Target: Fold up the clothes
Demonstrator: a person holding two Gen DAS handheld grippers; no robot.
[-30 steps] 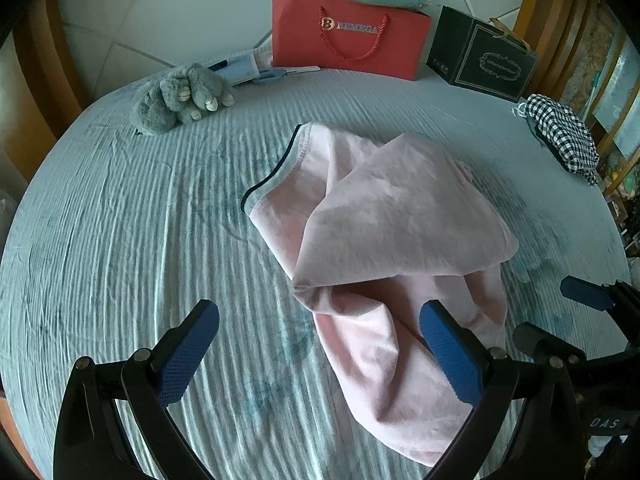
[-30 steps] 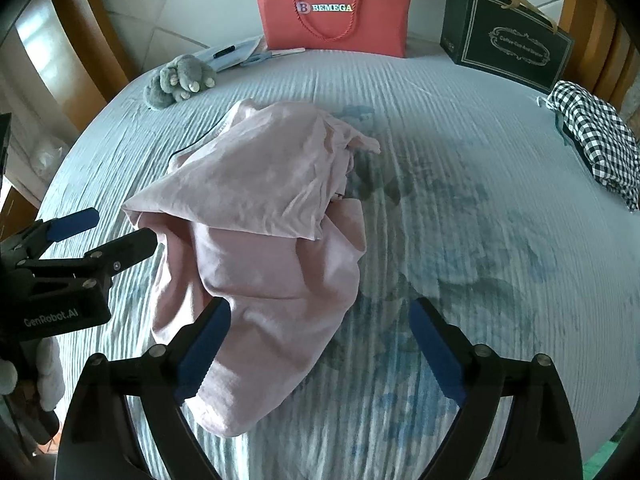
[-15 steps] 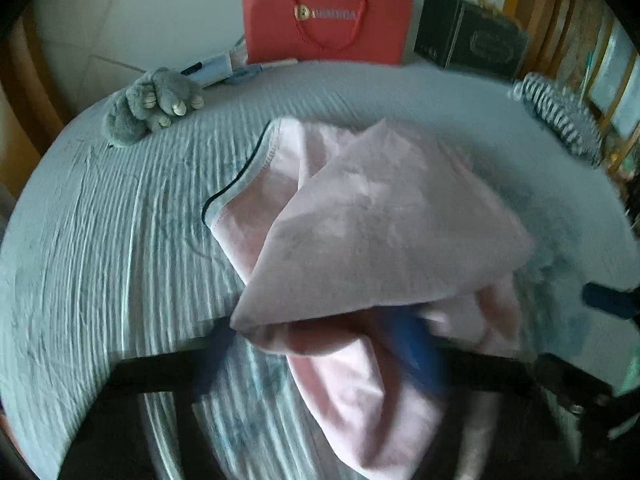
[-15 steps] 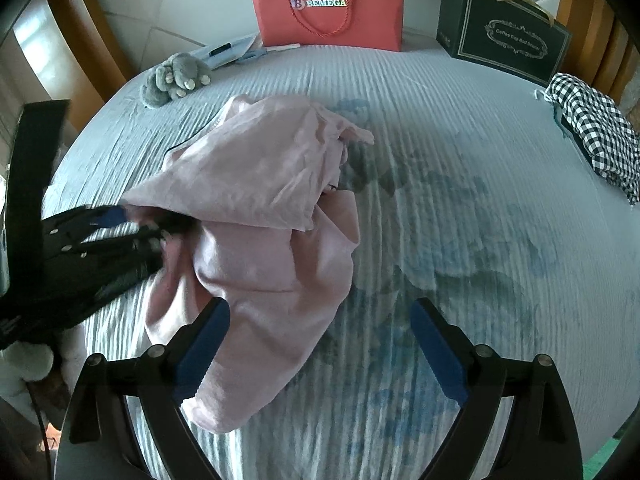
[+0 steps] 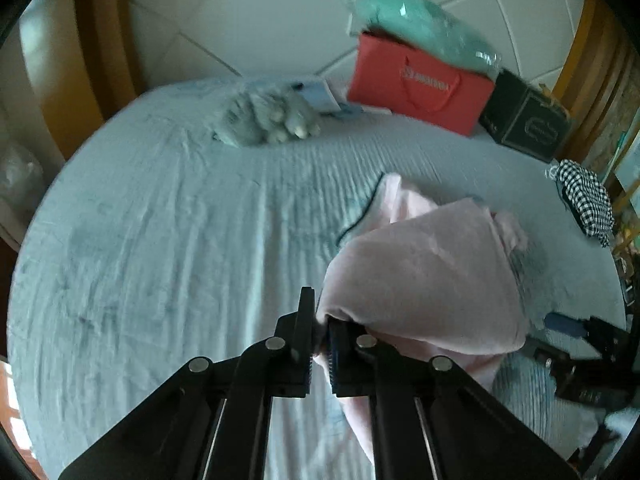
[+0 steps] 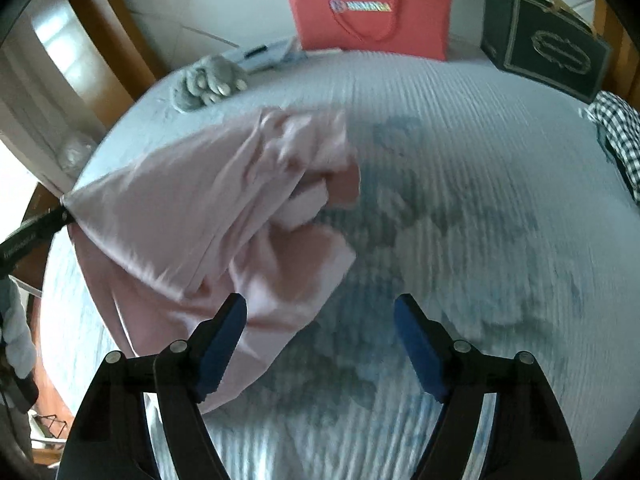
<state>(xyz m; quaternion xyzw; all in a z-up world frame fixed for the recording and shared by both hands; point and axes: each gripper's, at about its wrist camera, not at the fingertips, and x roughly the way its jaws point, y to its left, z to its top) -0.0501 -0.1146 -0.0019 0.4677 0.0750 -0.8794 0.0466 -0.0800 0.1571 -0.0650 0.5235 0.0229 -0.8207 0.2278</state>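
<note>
A crumpled pink garment (image 5: 432, 276) lies on the pale blue bed (image 5: 160, 240). My left gripper (image 5: 320, 344) is shut on a corner of it and holds that corner lifted, so the cloth hangs stretched from the jaws. In the right wrist view the same garment (image 6: 224, 216) is pulled taut toward the left gripper (image 6: 60, 216) at the left edge. My right gripper (image 6: 320, 340) is open and empty, its left finger over the garment's near edge. It also shows in the left wrist view (image 5: 568, 326) at the lower right.
A grey plush toy (image 5: 268, 120), a red gift bag (image 5: 420, 84) with a mint bundle on top and a dark box (image 5: 524, 128) stand along the headboard. A black-and-white checked cloth (image 5: 584, 200) lies at the bed's right edge. Wooden frames flank the bed.
My left gripper went from open to shut on the garment's corner and lifted it up and to the left. The right gripper stayed open and moved in a little.
</note>
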